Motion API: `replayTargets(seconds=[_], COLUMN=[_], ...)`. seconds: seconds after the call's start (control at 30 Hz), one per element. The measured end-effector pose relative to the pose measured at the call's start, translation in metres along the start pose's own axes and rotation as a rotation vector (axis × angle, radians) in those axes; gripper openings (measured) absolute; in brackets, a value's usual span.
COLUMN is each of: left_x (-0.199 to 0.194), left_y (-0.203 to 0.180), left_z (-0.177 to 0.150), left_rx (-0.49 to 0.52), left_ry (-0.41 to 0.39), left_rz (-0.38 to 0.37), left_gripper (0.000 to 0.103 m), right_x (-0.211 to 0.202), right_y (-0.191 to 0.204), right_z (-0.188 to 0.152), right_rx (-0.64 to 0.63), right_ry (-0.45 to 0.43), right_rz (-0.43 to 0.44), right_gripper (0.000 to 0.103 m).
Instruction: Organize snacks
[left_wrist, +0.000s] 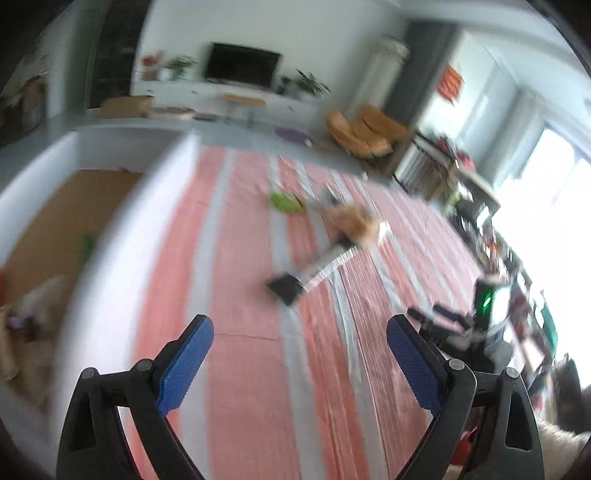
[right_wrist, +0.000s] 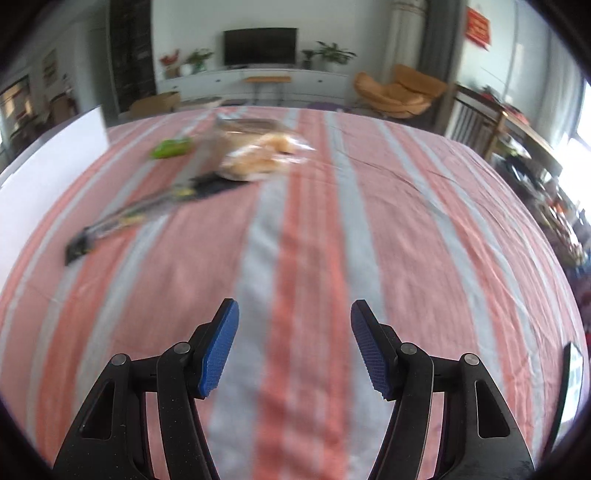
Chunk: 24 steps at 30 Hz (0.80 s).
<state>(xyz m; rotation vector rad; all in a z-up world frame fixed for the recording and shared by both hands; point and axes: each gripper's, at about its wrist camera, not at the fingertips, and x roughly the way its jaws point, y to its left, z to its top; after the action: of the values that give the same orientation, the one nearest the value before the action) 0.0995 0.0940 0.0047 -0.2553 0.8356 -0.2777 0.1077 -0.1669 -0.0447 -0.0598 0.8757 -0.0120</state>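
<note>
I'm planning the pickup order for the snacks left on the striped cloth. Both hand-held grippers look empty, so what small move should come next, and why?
Probably ease the right hand-held gripper forward and left toward the clear bag of buns. Its jaws stand open over bare striped cloth with nothing between them, and the bag lies ahead of it, beside the green packet. The left hand-held gripper is open and empty too.

Box (left_wrist: 110, 229) sits at left edge of tabletop (right_wrist: 406, 221). Far-left on tabletop: small packet (right_wrist: 171, 147), w/ bread bag (right_wrist: 258, 155) to its right. Long packet (right_wrist: 122, 221) lies nearer, left of bread bag.
</note>
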Motion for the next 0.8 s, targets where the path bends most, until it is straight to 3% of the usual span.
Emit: replayTargets(seconds=[0.2, 0.27, 0.47, 0.67, 0.8], left_x=[0.09, 0.105, 0.131, 0.133, 0.135], left_y=[-0.005, 0.001, 0.015, 0.001, 0.003], left_z=[-0.009, -0.011, -0.021, -0.032, -0.03], left_rx=[0.037, 0.041, 0.071, 0.159, 0.15], left_ry=[0.115, 0.126, 0.143, 0.103, 0.114], left_rz=[0.126, 0.161, 0.229, 0.297, 0.292], left_gripper=[0.094, 0.094, 0.094, 0.095, 0.1], right_x=[0.007, 0.009, 0.013, 0.017, 0.017], right_y=[-0.018, -0.025, -0.016, -0.018, -0.019], right_z=[-0.004, -0.007, -0.007, -0.007, -0.008], right_rx=[0.073, 0.098, 0.074, 0.092, 0.099], right_ry=[0.028, 0.041, 0.056, 0.059, 0.06], right_rz=[0.01, 0.019, -0.004, -0.006, -0.008], right_gripper=[0.066, 0.074, 0.084, 0.087, 0.088])
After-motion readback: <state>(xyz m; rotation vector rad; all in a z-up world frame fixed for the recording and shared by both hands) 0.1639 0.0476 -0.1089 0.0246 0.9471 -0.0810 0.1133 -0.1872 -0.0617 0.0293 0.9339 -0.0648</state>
